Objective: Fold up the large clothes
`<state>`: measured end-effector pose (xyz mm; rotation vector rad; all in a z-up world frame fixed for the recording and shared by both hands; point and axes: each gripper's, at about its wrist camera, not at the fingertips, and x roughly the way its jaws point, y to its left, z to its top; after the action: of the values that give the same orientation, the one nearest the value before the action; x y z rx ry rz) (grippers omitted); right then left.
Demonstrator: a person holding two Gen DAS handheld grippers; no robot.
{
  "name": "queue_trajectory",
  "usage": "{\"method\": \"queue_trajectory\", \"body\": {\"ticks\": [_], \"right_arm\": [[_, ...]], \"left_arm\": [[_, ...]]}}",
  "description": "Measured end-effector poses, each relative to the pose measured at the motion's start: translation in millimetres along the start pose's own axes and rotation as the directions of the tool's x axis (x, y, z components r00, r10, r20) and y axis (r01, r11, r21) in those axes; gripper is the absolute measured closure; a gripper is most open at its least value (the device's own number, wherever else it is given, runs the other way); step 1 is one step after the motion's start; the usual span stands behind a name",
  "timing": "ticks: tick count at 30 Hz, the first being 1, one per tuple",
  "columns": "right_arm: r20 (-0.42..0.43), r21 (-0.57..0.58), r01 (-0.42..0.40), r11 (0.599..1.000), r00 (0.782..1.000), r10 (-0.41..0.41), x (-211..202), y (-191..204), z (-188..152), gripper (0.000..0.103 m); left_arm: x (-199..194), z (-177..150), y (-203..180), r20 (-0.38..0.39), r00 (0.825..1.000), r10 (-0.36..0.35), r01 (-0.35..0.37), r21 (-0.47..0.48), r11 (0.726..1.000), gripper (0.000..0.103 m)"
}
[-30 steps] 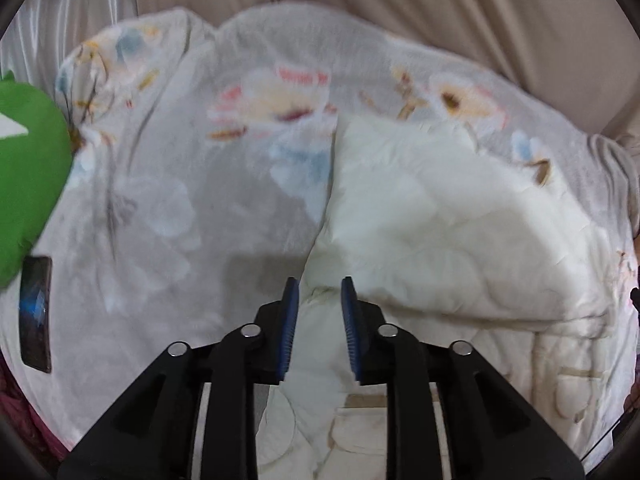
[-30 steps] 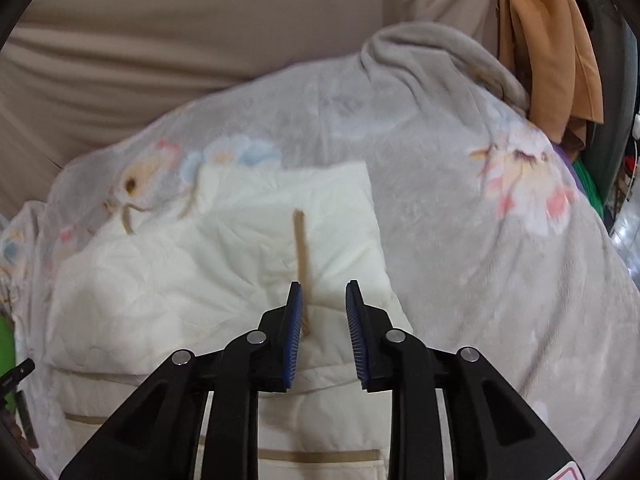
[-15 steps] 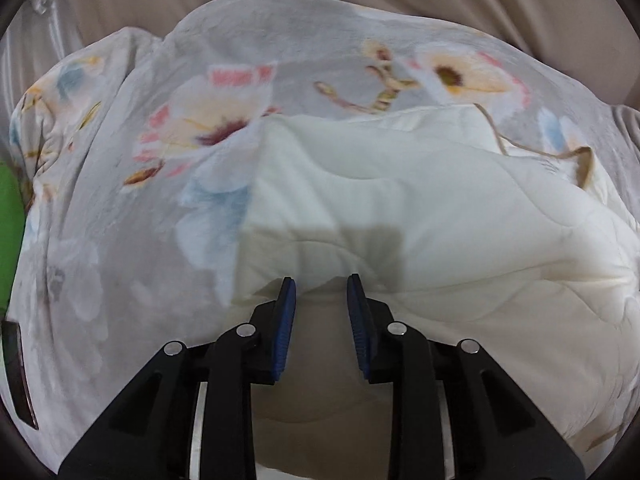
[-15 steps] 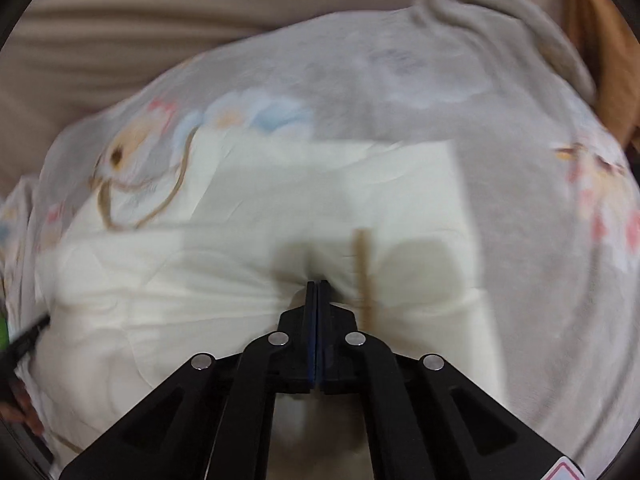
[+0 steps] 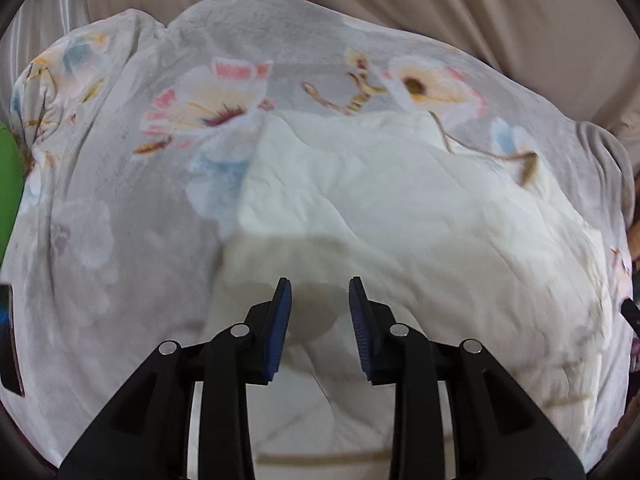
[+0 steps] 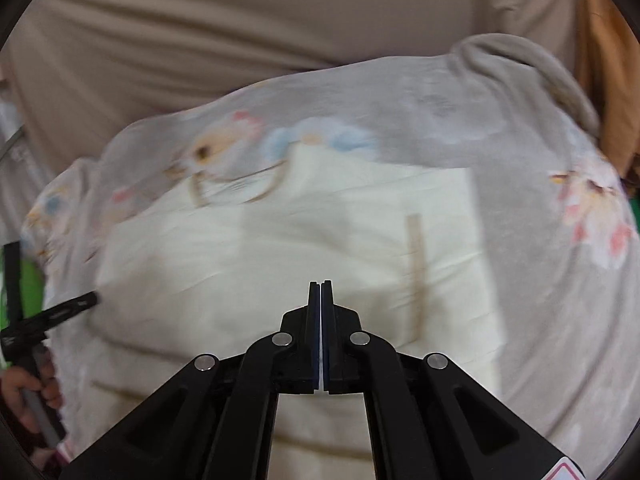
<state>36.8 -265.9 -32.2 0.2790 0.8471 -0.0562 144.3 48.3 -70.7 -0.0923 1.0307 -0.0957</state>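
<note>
The cream quilted garment [image 5: 400, 216] lies partly folded on a grey floral blanket [image 5: 120, 208], with an upper layer doubled over toward the far side and tan trim [image 6: 416, 264] running along its right part. In the right wrist view it fills the middle of the blanket, its far right corner squared off.

The right gripper [image 6: 321, 292] has its jaws pressed together over the near part of the garment. Whether any cloth is pinched between them cannot be told; nothing shows in the slit between the pads, and the fabric ahead looks slack, not drawn. The left gripper [image 5: 320, 292] has its jaws parted, holding nothing, poised over the near left edge of the folded layer.

Risks, as a judgement:
1. If the right jaws hold only a thin top layer, or nothing, a pull would leave the padded bulk behind and the fold would skew.
2. The left jaws could close on the blanket along with the garment, since the garment's left edge sits directly on it, dragging both.
3. The thick quilting may spring back open once released.
4. The loose tan cord [image 5: 520, 164] near the far edge could snag.
</note>
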Motion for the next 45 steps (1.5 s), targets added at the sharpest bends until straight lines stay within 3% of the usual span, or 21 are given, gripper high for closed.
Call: {"method": "queue_trajectory", "body": {"ticks": [4, 7, 11, 16, 18, 20, 23, 26, 29, 31, 34, 36, 38, 40, 43, 45], "right_arm": [[-0.085, -0.122, -0.117, 0.986, 0.991, 0.107, 32.2, 70.0, -22.9, 0.103], [-0.149, -0.186, -0.085, 0.979, 0.987, 0.057, 69.0, 85.3, -39.8, 0.103], [-0.146, -0.049, -0.041, 0.998, 0.989, 0.033, 62.5, 21.9, -50.0, 0.103], [-0.133, 0.060, 0.195, 0.979, 0.974, -0.186, 21.5, -57.8, -54.0, 0.103], [-0.067, 0.099, 0.213, 0.972, 0.976, -0.207, -3.4, -65.4, -39.3, 0.103], [-0.002, 0.090, 0.161, 0.983, 0.987, -0.162, -13.0, -49.0, -15.9, 0.103], [0.040, -0.029, 0.050, 0.998, 0.998, -0.049, 5.3, 8.3, 22.1, 0.103], [0.008, -0.127, -0.061, 0.990, 0.998, 0.062, 48.5, 68.9, 41.2, 0.103], [-0.078, -0.227, -0.079, 0.971, 0.995, 0.063, 97.3, 104.3, 41.8, 0.103], [-0.088, -0.236, -0.043, 0.971, 0.996, 0.023, 112.7, 91.4, 39.6, 0.103], [-0.068, -0.082, 0.036, 0.996, 0.997, -0.042, 114.9, 21.3, 38.7, 0.103], [-0.062, 0.050, 0.095, 0.994, 0.994, -0.092, 107.6, -37.1, 35.7, 0.103], [-0.063, 0.095, 0.158, 0.983, 0.986, -0.152, 92.4, -62.1, 33.4, 0.103], [-0.042, 0.099, 0.173, 0.980, 0.985, -0.169, 71.5, -60.3, 33.4, 0.103], [0.023, 0.037, 0.090, 0.995, 0.996, -0.091, 38.6, -27.3, 24.1, 0.103], [-0.006, -0.023, 0.035, 0.999, 0.999, -0.035, 37.3, -1.9, 4.8, 0.103]], "left_arm": [[9.3, -22.3, -24.3, -0.027, 1.000, 0.013, -0.012, 0.054, 0.998, 0.070], [23.0, -30.9, -21.6, -0.026, 0.998, 0.051, -0.048, 0.085, 0.995, 0.068], [21.7, -35.7, 5.6, -0.017, 0.997, 0.077, -0.076, 0.081, 0.994, 0.068], [7.2, -28.0, 36.5, -0.019, 0.997, 0.072, -0.071, 0.023, 0.997, 0.069], [-11.5, -11.7, 38.1, 0.031, 0.999, 0.030, -0.030, -0.012, 0.999, 0.070], [-23.4, 8.7, 30.4, 0.089, 0.996, -0.009, 0.011, -0.024, 1.000, 0.069], [-19.6, 45.1, 4.9, 0.133, 0.989, -0.063, 0.064, -0.001, 0.998, 0.067], [11.5, 69.9, -24.7, 0.121, 0.989, -0.084, 0.080, 0.033, 0.996, 0.067], [55.8, 76.2, -45.8, 0.068, 0.997, -0.033, 0.026, 0.095, 0.995, 0.066], [75.6, 73.6, -41.5, 0.075, 0.997, 0.030, -0.038, 0.108, 0.993, 0.065], [82.7, 72.2, -9.0, 0.093, 0.994, 0.059, -0.065, 0.064, 0.996, 0.064], [86.0, 74.2, 12.5, 0.098, 0.988, 0.117, -0.122, 0.045, 0.991, 0.059], [84.1, 76.9, 27.8, 0.082, 0.988, 0.133, -0.135, 0.013, 0.991, 0.057], [66.2, 76.8, 34.2, 0.075, 0.989, 0.130, -0.128, -0.029, 0.991, 0.060], [21.7, 56.0, 22.7, 0.115, 0.993, 0.037, -0.031, -0.051, 0.998, 0.059], [9.6, 30.7, 2.3, 0.094, 0.996, -0.005, 0.006, -0.013, 1.000, 0.059]]}}
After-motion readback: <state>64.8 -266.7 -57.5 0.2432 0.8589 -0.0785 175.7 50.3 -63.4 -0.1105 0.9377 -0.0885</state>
